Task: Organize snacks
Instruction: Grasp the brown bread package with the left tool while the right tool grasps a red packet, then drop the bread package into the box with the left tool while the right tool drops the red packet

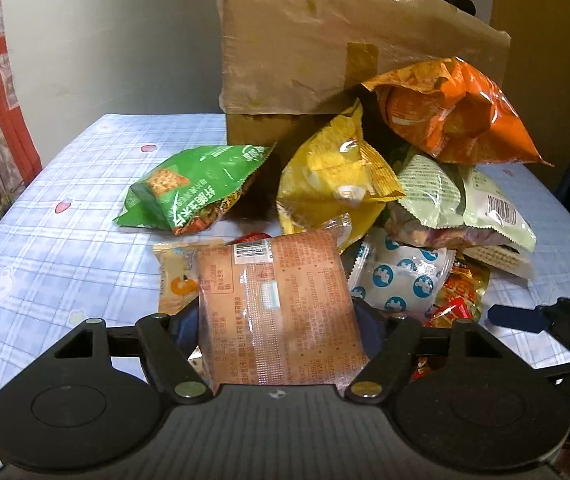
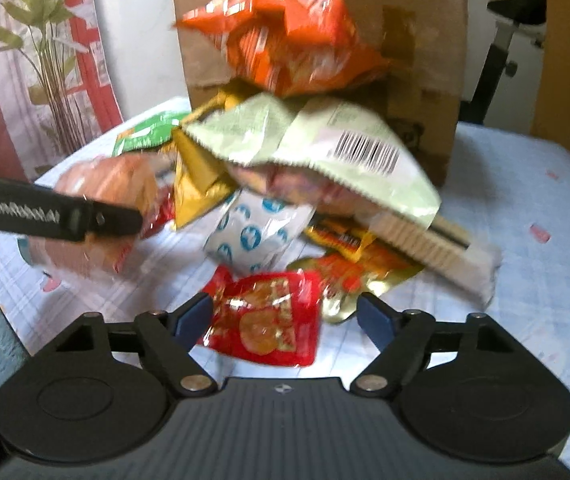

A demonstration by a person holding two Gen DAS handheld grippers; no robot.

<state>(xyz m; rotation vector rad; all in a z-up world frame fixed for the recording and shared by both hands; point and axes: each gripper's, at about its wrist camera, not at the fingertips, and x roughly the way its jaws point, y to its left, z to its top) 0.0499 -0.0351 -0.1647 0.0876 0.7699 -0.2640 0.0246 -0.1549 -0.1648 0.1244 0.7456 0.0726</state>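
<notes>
A heap of snack bags lies on a table with a blue checked cloth [image 1: 65, 240]. My left gripper [image 1: 281, 320] is shut on a pink-orange packet [image 1: 281, 300] with a barcode, which fills the gap between its fingers. The right wrist view shows that packet [image 2: 113, 184] at the left behind the left gripper's finger [image 2: 85, 216]. My right gripper [image 2: 283, 316] stands open around a red packet [image 2: 265, 320] lying flat on the cloth. Its left pad is at the packet's edge and its right pad is clear of it.
A taped cardboard box [image 1: 325, 40] stands behind the heap. In the heap are a green bag [image 1: 189, 188], a yellow bag [image 1: 333, 184], an orange bag [image 1: 453, 116], a pale green bag [image 1: 465, 196] and a white bag with blue marks [image 1: 401, 276]. A curtain and a plant [image 2: 45, 40] stand at the left.
</notes>
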